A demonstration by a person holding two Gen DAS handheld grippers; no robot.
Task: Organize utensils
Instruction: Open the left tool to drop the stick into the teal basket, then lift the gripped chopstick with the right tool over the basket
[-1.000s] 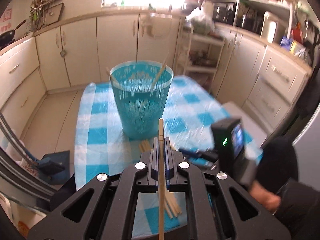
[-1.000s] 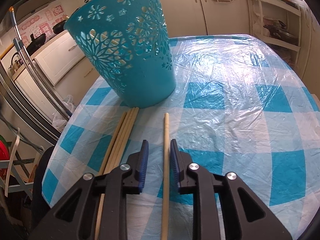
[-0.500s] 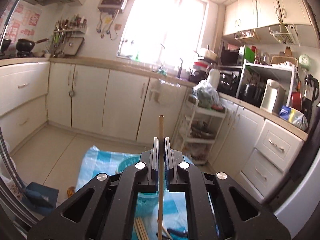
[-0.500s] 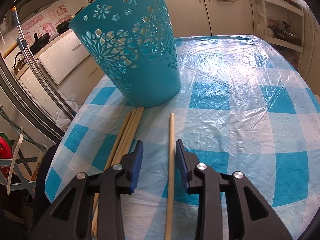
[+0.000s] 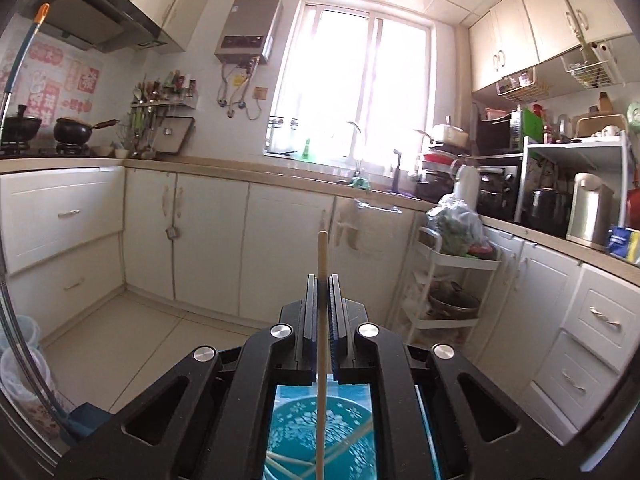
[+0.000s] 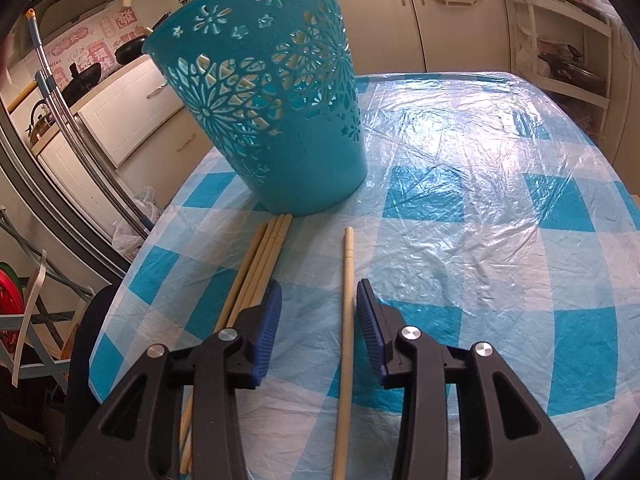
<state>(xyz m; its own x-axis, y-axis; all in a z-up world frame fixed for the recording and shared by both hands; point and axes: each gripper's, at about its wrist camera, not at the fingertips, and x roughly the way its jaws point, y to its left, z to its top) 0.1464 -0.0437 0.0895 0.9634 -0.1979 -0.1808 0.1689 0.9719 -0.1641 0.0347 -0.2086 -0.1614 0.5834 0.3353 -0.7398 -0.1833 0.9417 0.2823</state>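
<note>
Checked table point(image 6: 480, 208), chopstick point(image 6: 347, 300) between (open) right hand-held gripper point(image 6: 319, 300)

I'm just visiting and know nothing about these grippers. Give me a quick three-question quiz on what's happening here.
1. True or false: the left gripper is shut on a chopstick.
2. The right gripper is: A) open around a lone chopstick on the table; B) shut on it; C) inside the basket.
3. Fill in: below the left gripper, the basket already holds ___.

Key: 1 true; 2 A; 3 chopsticks.
</note>
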